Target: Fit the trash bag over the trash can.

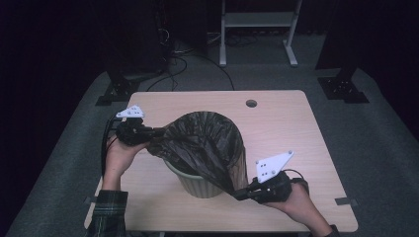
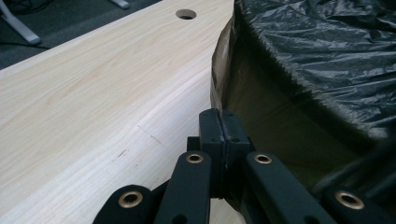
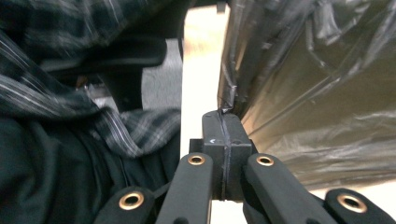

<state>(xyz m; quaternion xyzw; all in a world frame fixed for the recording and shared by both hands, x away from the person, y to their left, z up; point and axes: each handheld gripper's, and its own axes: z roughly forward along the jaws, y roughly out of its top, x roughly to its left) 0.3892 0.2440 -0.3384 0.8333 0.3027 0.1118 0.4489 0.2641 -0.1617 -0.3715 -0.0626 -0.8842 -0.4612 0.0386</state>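
A black bin bag [image 1: 202, 140] is draped over a pale ribbed waste bin [image 1: 197, 183] standing on the wooden table [image 1: 276, 128]. My left gripper [image 1: 150, 132] is at the bin's left side, shut on the bag's edge. My right gripper [image 1: 240, 193] sits low at the bin's front right, shut on a stretched corner of the bag. In the left gripper view the jaws [image 2: 220, 122] are pressed together on the bag's film [image 2: 317, 51]. In the right gripper view the shut jaws [image 3: 223, 125] pinch the bag's edge [image 3: 308, 93].
A round cable hole [image 1: 251, 103] lies at the table's far middle. A white metal frame [image 1: 257, 29] and black stand bases [image 1: 341, 86] are on the floor beyond the table. A plaid sleeve [image 3: 70, 93] is behind the right gripper.
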